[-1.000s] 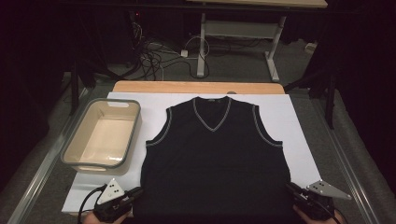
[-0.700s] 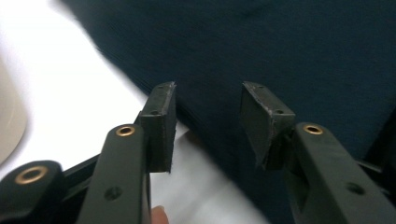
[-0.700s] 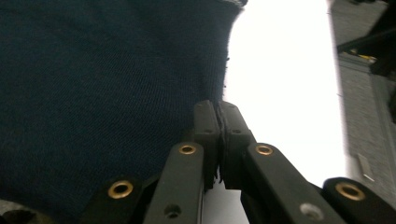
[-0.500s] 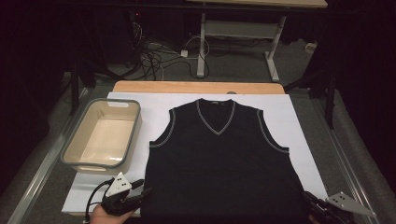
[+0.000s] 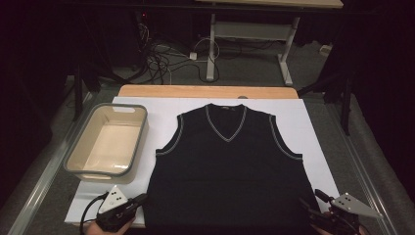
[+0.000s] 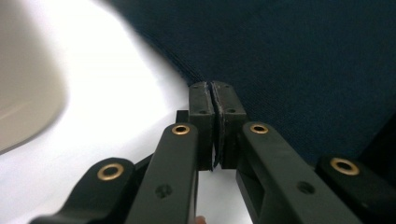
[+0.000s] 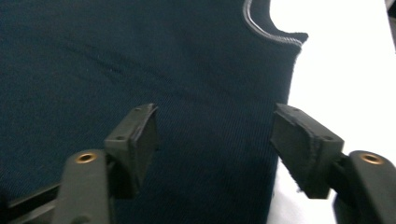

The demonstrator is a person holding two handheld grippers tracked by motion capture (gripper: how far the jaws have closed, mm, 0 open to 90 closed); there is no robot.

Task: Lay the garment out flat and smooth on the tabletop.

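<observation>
The vest (image 5: 227, 171) lies flat, collar toward 12 o'clock, on the white sheet (image 5: 161, 110). The left gripper (image 6: 213, 95), at the vest's 7 o'clock corner, has just closed; whether fabric is pinched cannot be told. The right gripper (image 7: 215, 135), at 5 o'clock, has just opened, its jaws apart above the vest's edge. The tub (image 5: 73, 156) sits at 9 o'clock.

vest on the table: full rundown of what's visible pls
The vest is a dark, fine-ribbed knit, sleeveless, with a V-neck and pale trim at the neck and armholes. It lies flat, front up, collar away from the person, on the white sheet, right of the grey-rimmed bin. The left hand-held gripper stands shut at its lower left corner edge; whether it pinches fabric is unclear. The right hand-held gripper hangs open over its right side edge.
</observation>
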